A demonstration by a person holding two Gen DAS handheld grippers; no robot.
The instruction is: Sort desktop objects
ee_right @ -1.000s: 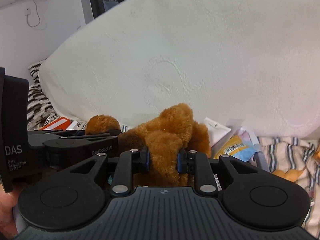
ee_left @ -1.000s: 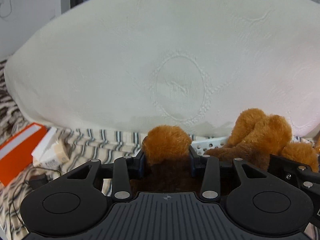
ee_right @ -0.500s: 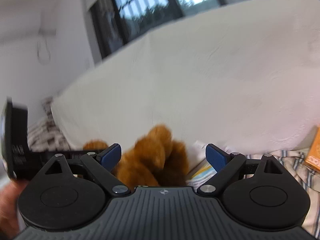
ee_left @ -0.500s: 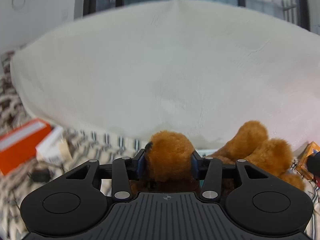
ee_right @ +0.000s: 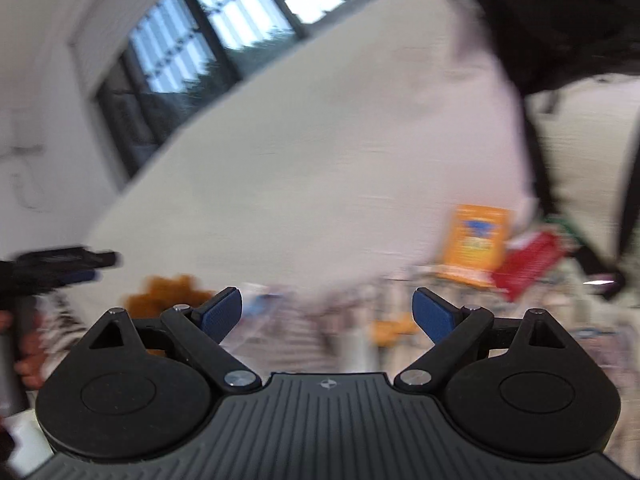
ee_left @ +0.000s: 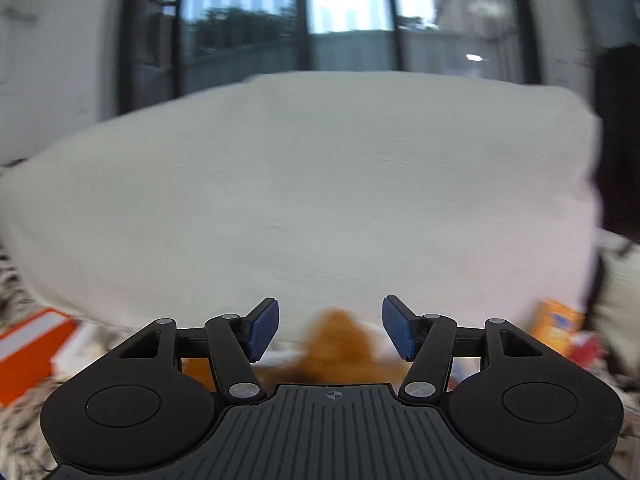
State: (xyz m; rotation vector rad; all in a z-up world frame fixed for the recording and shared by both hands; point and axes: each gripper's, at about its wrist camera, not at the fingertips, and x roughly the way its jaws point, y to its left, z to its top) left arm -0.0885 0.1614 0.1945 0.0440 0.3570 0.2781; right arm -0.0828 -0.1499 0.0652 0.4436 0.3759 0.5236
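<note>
A brown plush toy (ee_left: pixel 340 346) lies low on the striped cloth, blurred, just ahead of my left gripper (ee_left: pixel 329 330). The left jaws are opening and their blue pads stand clear of the toy on both sides. In the right wrist view the same plush toy (ee_right: pixel 168 294) shows at the far left, off to the side of my right gripper (ee_right: pixel 327 314), which is wide open with nothing between its pads. The left gripper (ee_right: pixel 60 266) and the hand holding it appear at the left edge there.
A big white pillow (ee_left: pixel 304 200) fills the back. An orange box (ee_left: pixel 28 350) lies at left, an orange packet (ee_right: pixel 476 240) and a red packet (ee_right: pixel 528 264) at right. Striped cloth (ee_right: pixel 296 336) with loose packets lies ahead. Windows (ee_left: pixel 280 24) behind.
Both grippers let go of the plush toy and pulled back and up. The right gripper swung to the right, so the toy now sits at its far left.
</note>
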